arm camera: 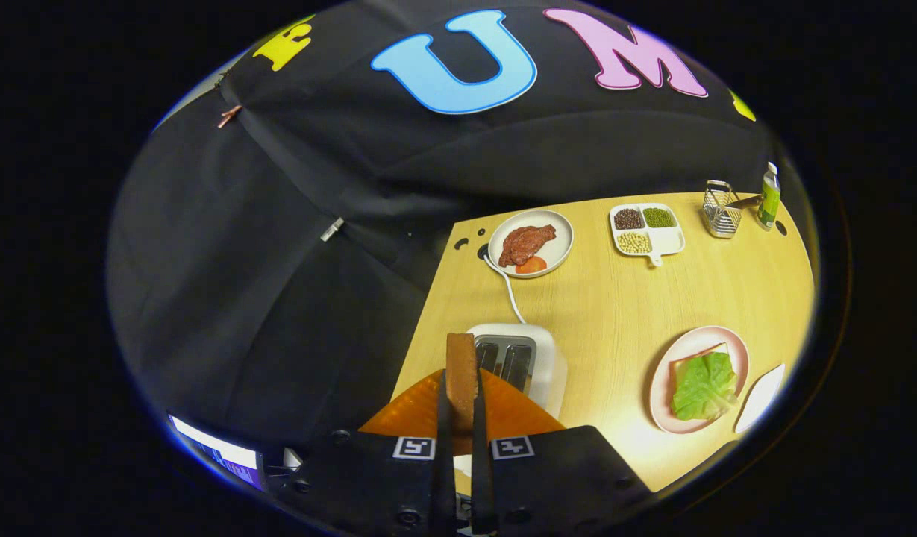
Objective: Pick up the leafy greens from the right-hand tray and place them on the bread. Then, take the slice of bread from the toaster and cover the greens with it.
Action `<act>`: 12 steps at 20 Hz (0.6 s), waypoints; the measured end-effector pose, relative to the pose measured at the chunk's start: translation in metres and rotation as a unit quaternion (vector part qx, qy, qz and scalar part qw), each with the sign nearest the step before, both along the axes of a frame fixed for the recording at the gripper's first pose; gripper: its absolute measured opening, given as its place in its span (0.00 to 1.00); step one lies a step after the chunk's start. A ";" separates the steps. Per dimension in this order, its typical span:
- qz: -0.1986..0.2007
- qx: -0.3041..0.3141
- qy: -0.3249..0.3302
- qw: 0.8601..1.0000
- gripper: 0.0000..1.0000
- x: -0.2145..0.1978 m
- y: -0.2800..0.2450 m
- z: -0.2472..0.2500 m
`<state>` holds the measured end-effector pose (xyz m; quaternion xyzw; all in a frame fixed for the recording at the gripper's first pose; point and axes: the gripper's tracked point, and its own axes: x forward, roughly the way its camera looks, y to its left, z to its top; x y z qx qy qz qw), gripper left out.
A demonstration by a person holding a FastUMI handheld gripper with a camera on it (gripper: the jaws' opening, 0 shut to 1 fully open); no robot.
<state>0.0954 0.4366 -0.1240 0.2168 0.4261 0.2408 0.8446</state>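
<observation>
My gripper (462,406) is shut on a brown slice of bread (461,373) that stands on edge between the two fingers, lifted above the white toaster (544,365). The toaster's two slots lie just beyond the slice. Off to the right, a pink plate (663,388) holds a slice of bread with green leafy greens (704,384) spread on top. A white tray (760,399) lies right beside that plate, on its far right.
At the back of the wooden table (622,298) stand a white plate with meat and a tomato slice (530,242), a divided dish of beans (645,227), a wire rack (721,209) and a green bottle (768,195). The toaster's white cord (509,287) runs backward.
</observation>
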 end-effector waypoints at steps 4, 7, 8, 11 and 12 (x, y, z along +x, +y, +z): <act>-0.008 0.003 -0.028 1.000 0.13 -0.003 -0.064 0.021; -0.021 -0.026 -0.045 0.998 0.13 -0.010 -0.125 0.017; -0.025 -0.034 -0.048 0.998 0.13 -0.011 -0.144 0.015; -0.036 -0.060 -0.053 0.996 0.13 -0.017 -0.193 0.002; -0.040 -0.066 -0.052 0.996 0.13 -0.018 -0.207 -0.006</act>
